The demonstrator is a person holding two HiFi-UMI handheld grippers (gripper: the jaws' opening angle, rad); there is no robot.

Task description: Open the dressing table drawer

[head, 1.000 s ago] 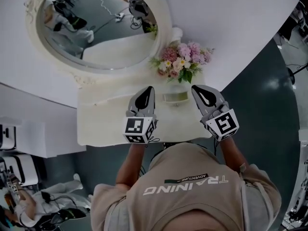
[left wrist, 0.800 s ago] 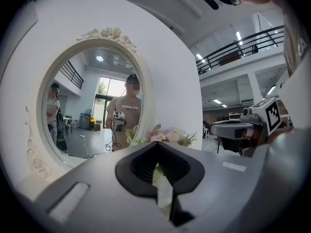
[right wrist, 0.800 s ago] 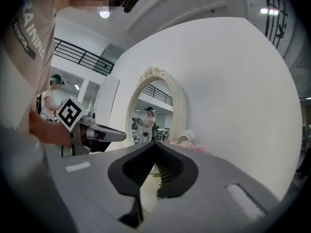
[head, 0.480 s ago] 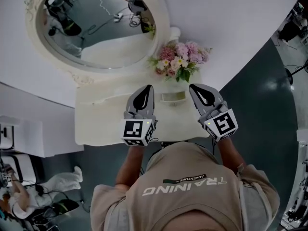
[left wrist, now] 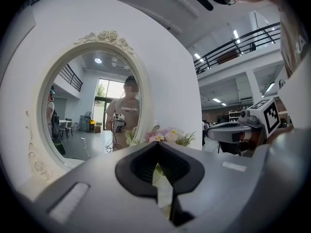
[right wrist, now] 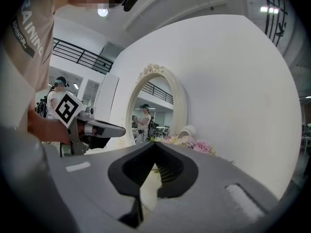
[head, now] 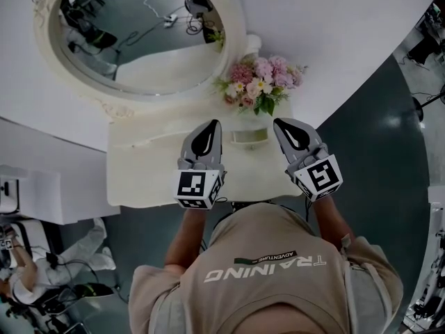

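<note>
Clenched and empty, the left tongs (head: pixel 211 127) and right tongs (head: pixel 284 125) hover above the table (head: pixel 139 165). The drawer below them is hidden, so open or closed cannot be told.

left claw (head: pixel 212 129): level, jaws together | right claw (head: pixel 284 127): level, jaws together | side by side

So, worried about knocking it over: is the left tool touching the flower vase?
Apart. The head view shows bare tabletop between the left tool and the vase.
</note>
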